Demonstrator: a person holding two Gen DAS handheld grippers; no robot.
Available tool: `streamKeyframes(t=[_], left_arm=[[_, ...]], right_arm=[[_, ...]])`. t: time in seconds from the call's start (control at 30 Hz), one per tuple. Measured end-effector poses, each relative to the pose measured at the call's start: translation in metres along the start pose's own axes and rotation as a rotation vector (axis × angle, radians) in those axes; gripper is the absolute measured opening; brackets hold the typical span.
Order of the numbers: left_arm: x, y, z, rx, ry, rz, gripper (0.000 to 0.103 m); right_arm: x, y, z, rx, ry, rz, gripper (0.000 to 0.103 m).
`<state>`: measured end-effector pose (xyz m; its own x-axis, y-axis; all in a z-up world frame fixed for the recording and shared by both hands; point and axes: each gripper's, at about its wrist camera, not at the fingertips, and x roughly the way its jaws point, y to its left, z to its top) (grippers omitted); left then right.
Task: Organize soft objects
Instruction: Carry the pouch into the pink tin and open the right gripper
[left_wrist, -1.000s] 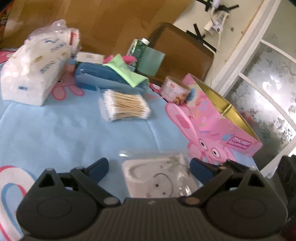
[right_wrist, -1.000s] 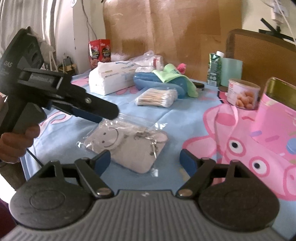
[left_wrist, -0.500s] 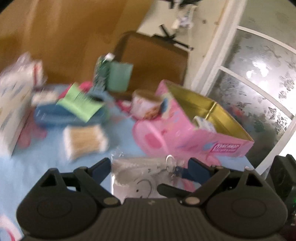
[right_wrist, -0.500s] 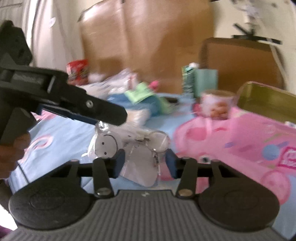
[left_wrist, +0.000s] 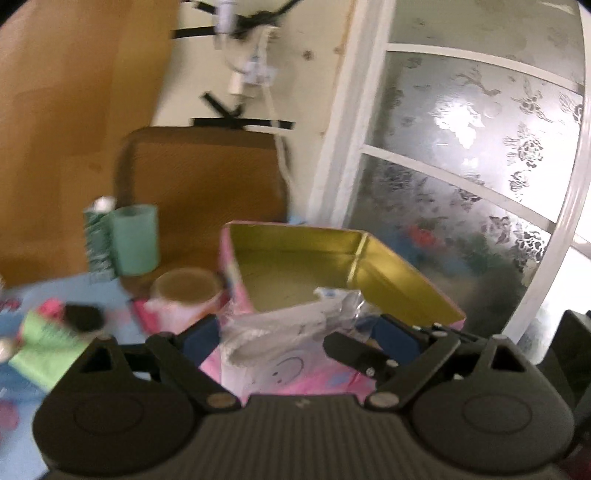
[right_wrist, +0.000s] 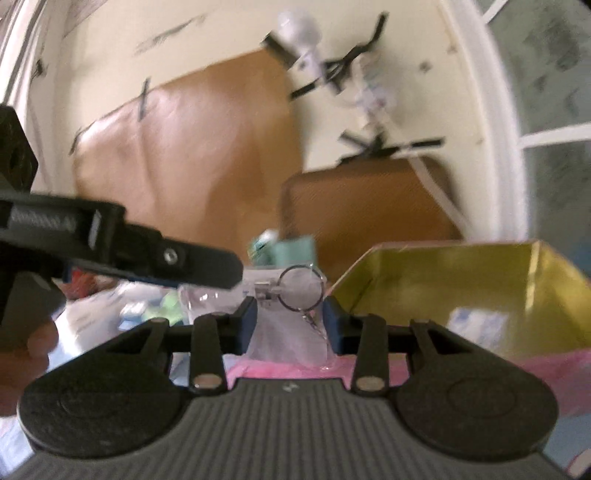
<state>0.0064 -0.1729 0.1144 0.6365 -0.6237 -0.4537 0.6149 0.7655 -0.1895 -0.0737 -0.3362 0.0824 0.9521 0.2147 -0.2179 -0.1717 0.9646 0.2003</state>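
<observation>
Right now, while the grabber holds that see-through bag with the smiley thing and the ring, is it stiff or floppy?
Probably floppy: the clear bag crumples and sags between the right gripper pads. Likely light, since a small pinch holds it above the pink tin. The film looks shiny, so it may slip; the key ring adds a little weight.

Both wrist views, somewhat blurred, look closely toward the shared pink tin (left_wrist: 343, 273).

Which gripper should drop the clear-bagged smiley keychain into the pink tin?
Right. The right gripper is shut on the clear plastic bag with the keychain, beside the open pink, gold-lined tin; the left gripper stands open.
</observation>
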Motion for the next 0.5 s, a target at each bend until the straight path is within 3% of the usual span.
streamKeyframes(t=[0.2, 0.27, 0.33, 0.5], left_arm=[[0.067, -0.021, 0.012, 0.023, 0.035, -0.039, 0.094], [0.086, -0.024, 0.011, 0.011, 0.067, -0.033, 0.094], [0.088, -0.023, 0.009, -0.001, 0.069, -0.026, 0.094], [0.055, -0.009, -0.002, 0.01, 0.012, 0.015, 0.095]], right_arm=[[0.009, -0.041, 0.002, 0.018, -0.011, -0.146, 0.045], [0.016, -0.05, -0.003, 0.022, 0.005, -0.201, 0.057], [0.015, -0.054, -0.008, 0.032, 0.009, -0.241, 0.065], [0.004, -0.051, -0.015, 0.032, -0.057, -0.262, 0.065]])
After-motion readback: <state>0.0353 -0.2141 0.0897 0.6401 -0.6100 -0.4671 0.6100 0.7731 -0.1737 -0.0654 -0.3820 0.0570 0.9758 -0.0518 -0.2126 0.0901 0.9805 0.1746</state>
